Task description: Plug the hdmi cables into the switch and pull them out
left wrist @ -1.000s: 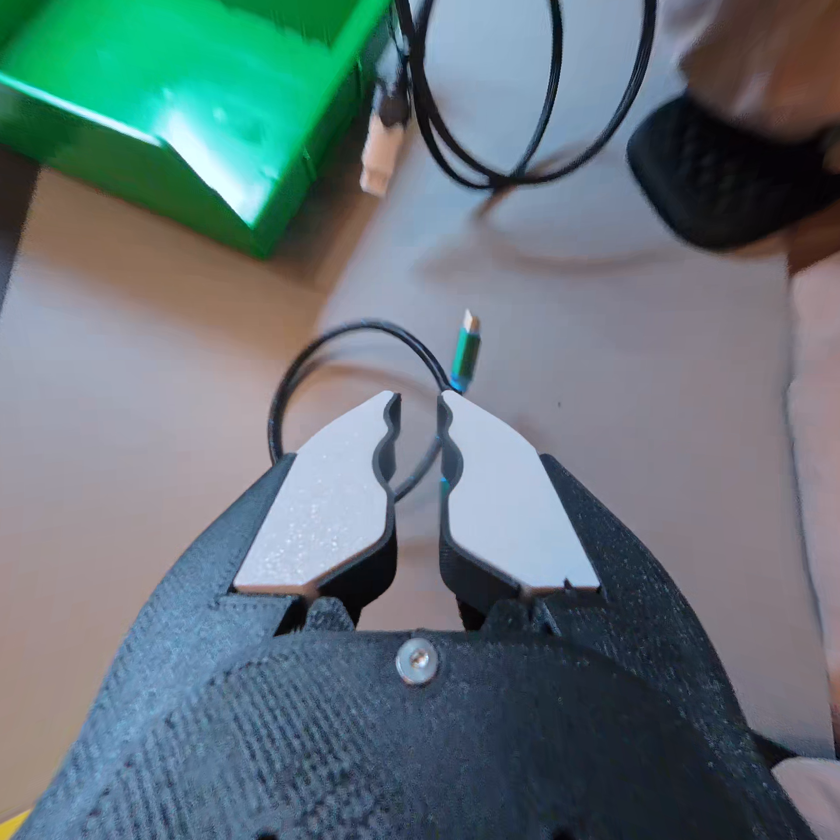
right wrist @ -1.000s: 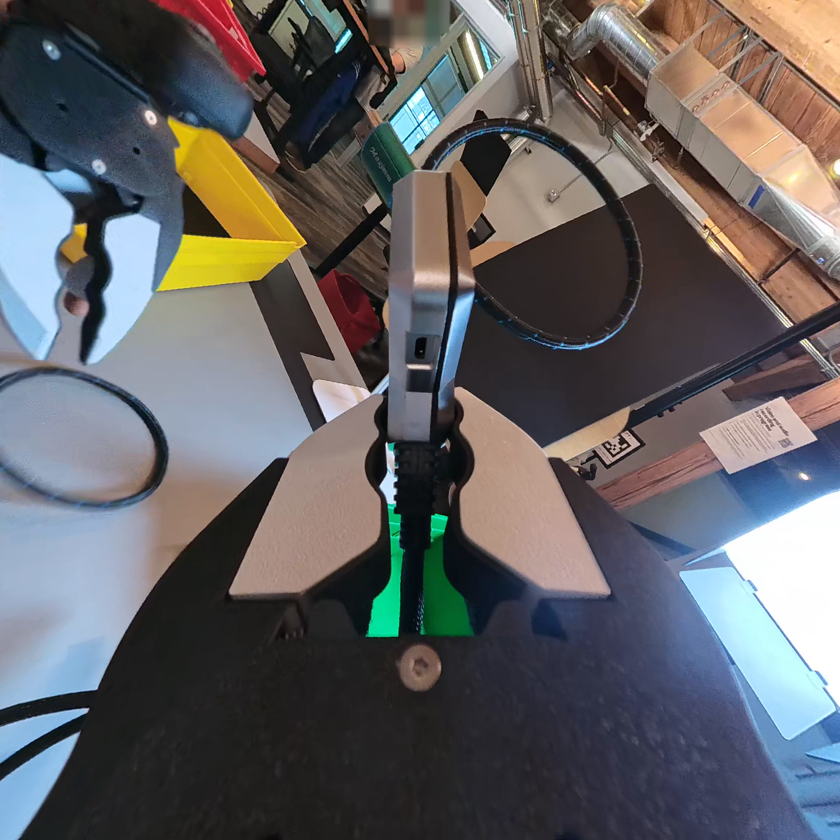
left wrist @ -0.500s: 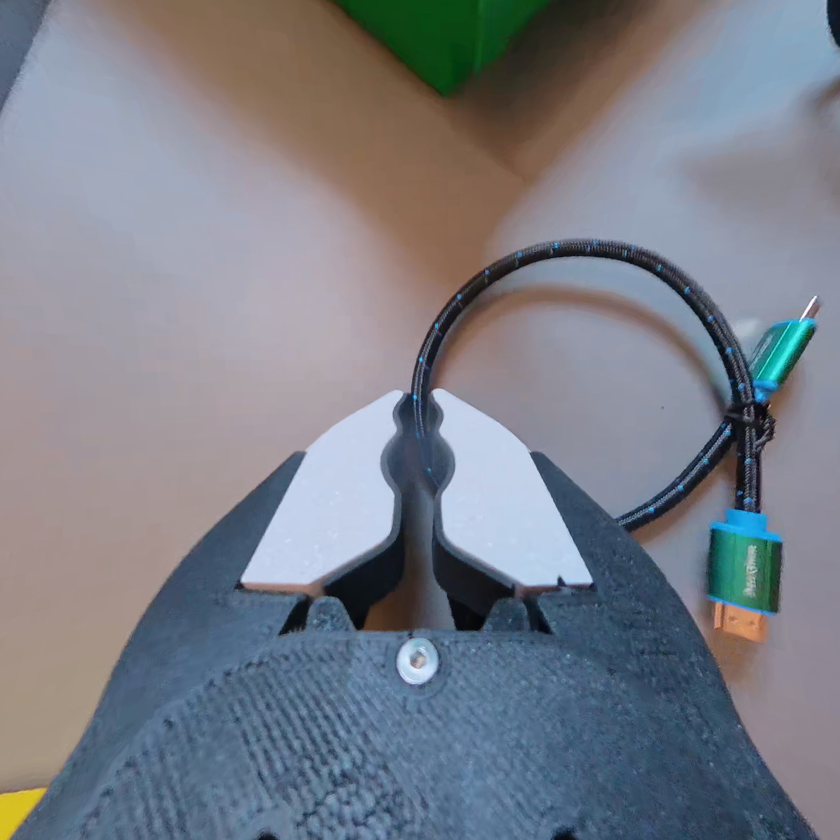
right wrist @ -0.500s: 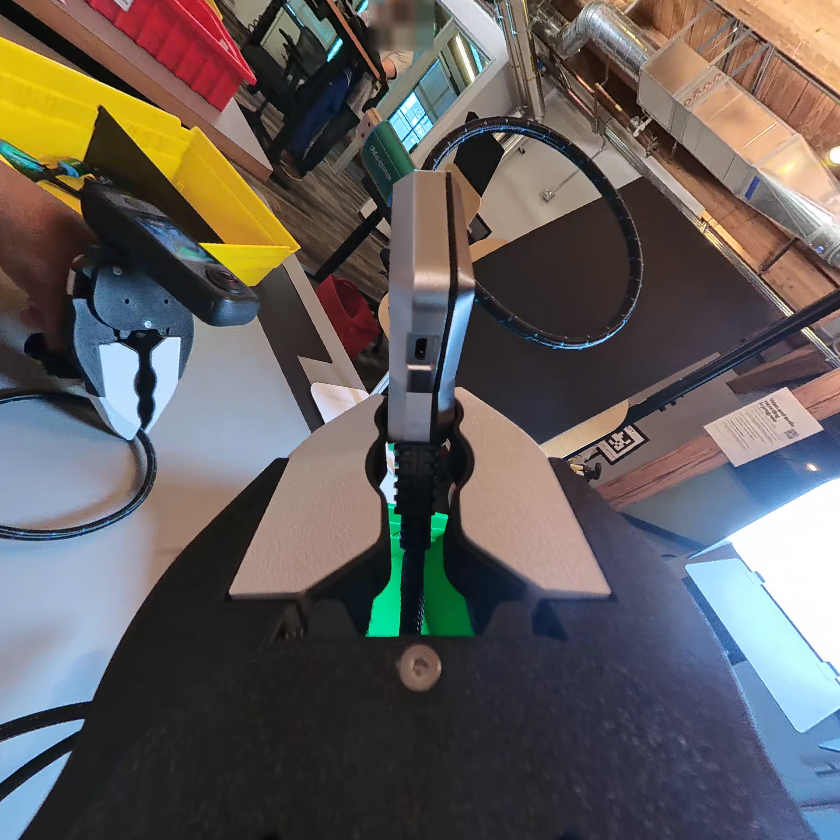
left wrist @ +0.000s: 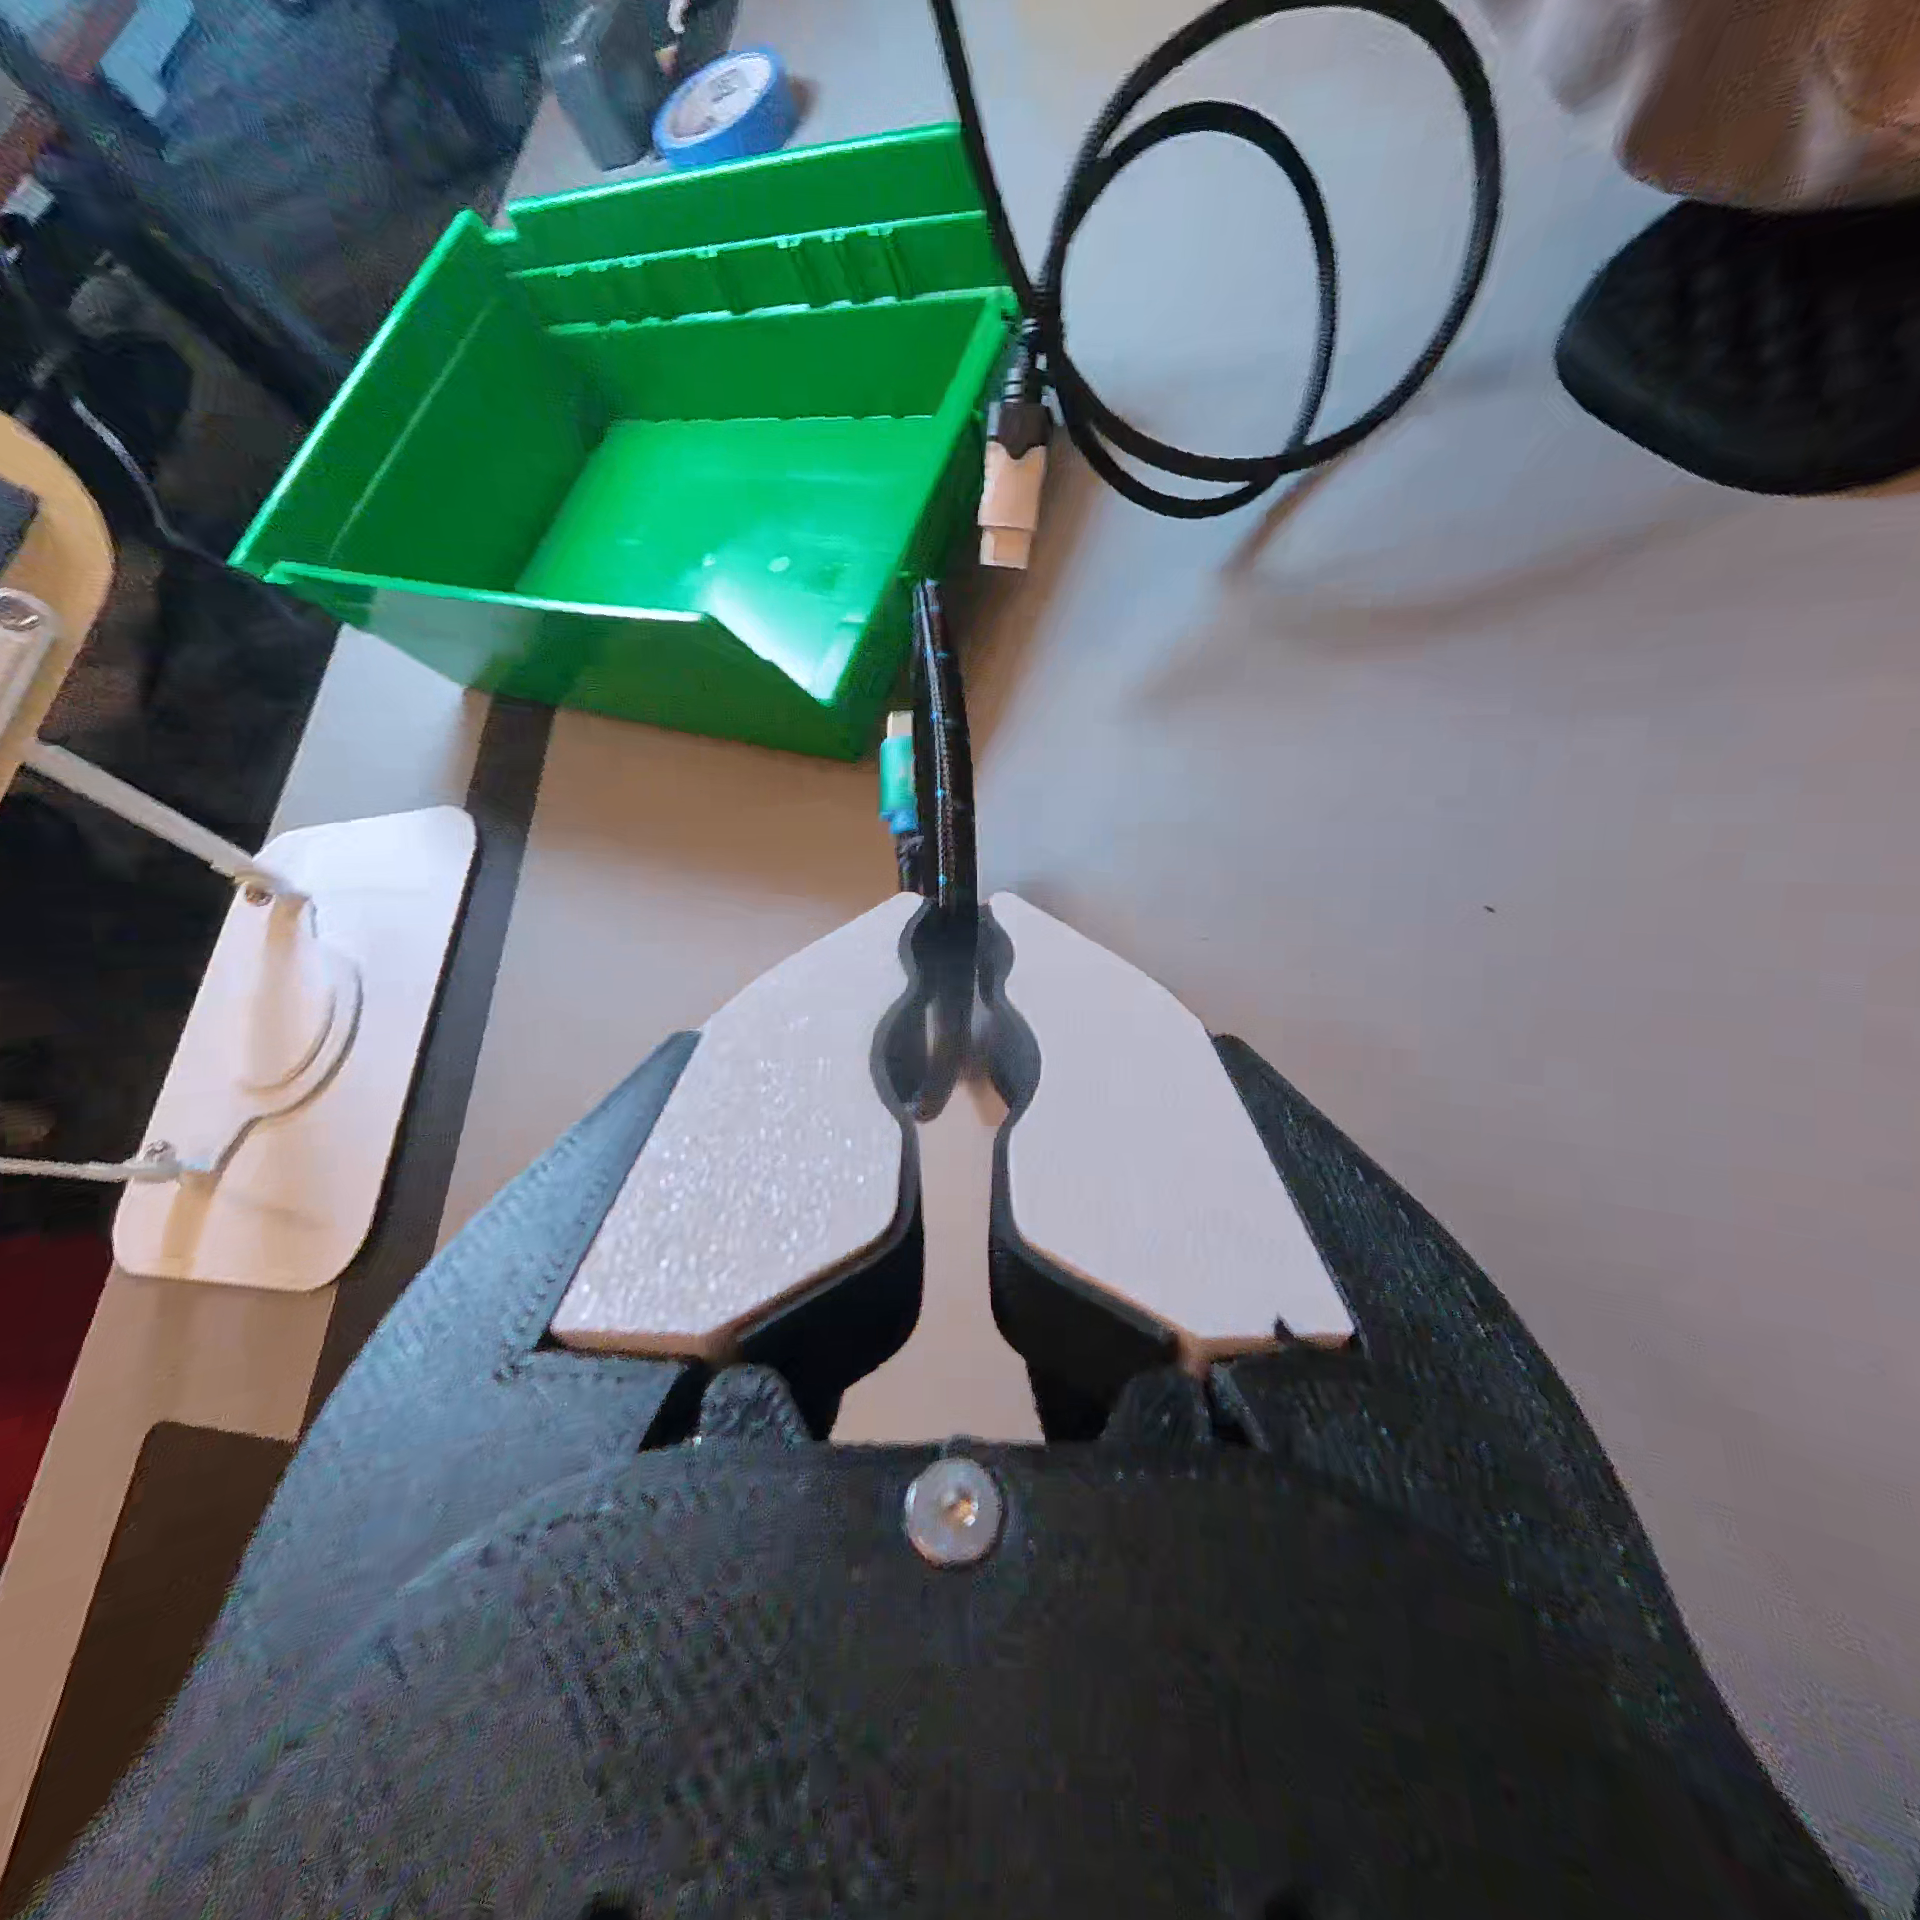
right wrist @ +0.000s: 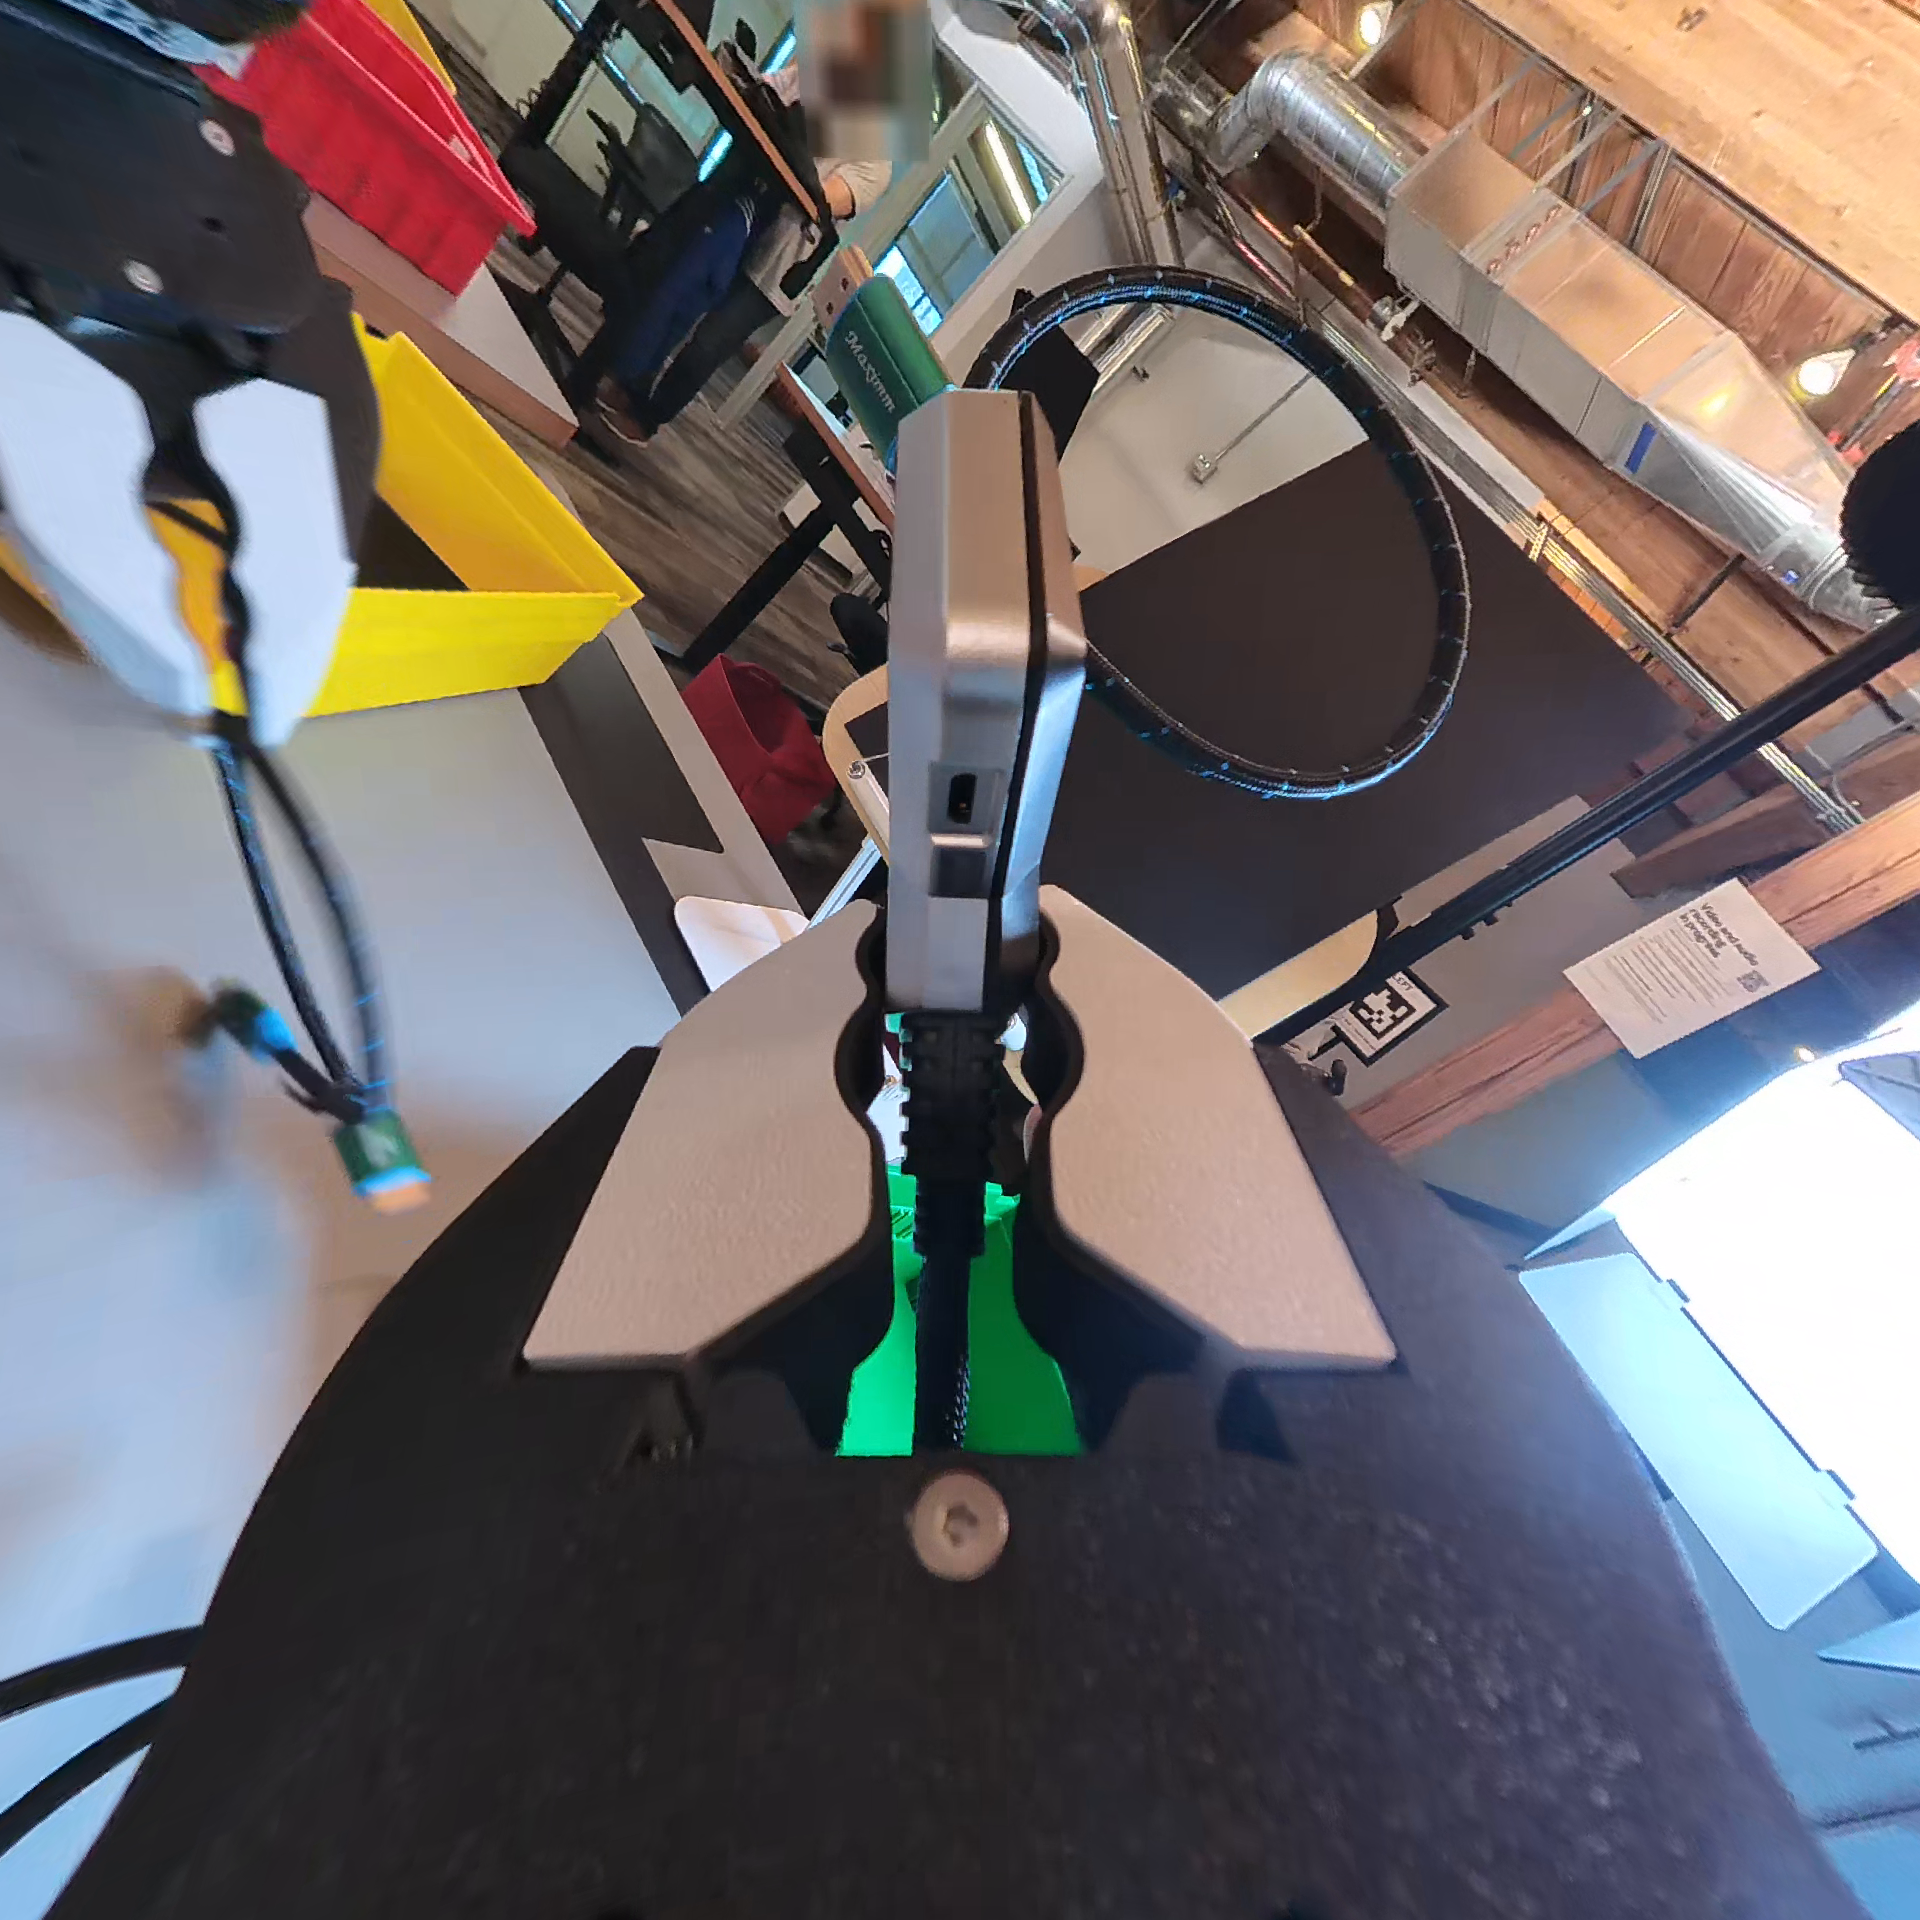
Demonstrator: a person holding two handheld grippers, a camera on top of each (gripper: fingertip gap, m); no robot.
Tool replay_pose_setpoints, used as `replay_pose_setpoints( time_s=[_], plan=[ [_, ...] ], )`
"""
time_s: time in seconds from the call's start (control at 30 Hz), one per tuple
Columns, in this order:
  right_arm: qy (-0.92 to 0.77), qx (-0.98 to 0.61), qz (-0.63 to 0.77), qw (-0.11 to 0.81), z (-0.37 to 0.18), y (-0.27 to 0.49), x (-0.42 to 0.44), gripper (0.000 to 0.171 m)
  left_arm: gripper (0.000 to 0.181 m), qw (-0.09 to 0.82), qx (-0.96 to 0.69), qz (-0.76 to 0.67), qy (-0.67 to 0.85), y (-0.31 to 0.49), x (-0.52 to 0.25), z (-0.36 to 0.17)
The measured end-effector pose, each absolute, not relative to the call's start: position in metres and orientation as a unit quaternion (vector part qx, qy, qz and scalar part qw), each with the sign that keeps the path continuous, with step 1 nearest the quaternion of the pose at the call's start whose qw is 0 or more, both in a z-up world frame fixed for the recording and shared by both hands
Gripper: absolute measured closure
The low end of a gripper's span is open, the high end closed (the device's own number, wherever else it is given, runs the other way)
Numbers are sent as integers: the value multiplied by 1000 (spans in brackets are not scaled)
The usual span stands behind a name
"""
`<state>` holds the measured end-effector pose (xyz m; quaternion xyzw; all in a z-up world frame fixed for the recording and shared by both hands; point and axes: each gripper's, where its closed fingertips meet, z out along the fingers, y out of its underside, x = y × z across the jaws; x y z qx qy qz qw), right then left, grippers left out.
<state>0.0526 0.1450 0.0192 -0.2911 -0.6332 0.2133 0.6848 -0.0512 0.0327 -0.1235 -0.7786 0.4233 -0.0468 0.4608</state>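
HDMI cable (left wrist: 940, 821) pinched in left fingers (left wrist: 821, 997); switch (right wrist: 971, 665) clamped in right fingers (right wrist: 1122, 997).

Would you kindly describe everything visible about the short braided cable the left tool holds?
The short black braided cable with blue flecks is pinched mid-length in the shut left tool and hangs doubled in a loop, clear of the grey table. A tie bundles its strands near the green metallic plugs; one shows a blue collar and a gold tip. Neither is plugged in.

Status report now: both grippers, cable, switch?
Left gripper shut on cable, plugs dangling free. Right gripper shut on switch, upright. Nothing blocking.
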Motion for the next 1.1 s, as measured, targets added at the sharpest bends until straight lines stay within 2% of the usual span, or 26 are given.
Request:
replay_pose_setpoints(
  time_s=[0.37,0.47,0.53,0.6,0.73,0.93,1.1],
  plan=[
    [-639,-291,214,679,15,144,48,148,174,430,-757,-121,476,6,-35,-133],
    [-643,-289,213,677,13,143,47,148,174,383,-760,-181,493,-14,-24,-142],
    [-643,-289,213,676,12,142,46,148,168,333,-753,-248,510,-38,-14,-149],
    [-644,-289,213,675,12,142,46,148,163,330,-749,-264,510,-41,-12,-149],
    [-644,-289,214,675,12,142,46,148,162,370,-783,-178,467,-1,-26,-157],
    [-646,-289,209,675,11,142,45,148,159,283,-806,-84,513,13,-13,-209],
    [-644,-290,210,676,11,144,46,148,152,184,-830,62,523,23,-44,-243]
  ],
)
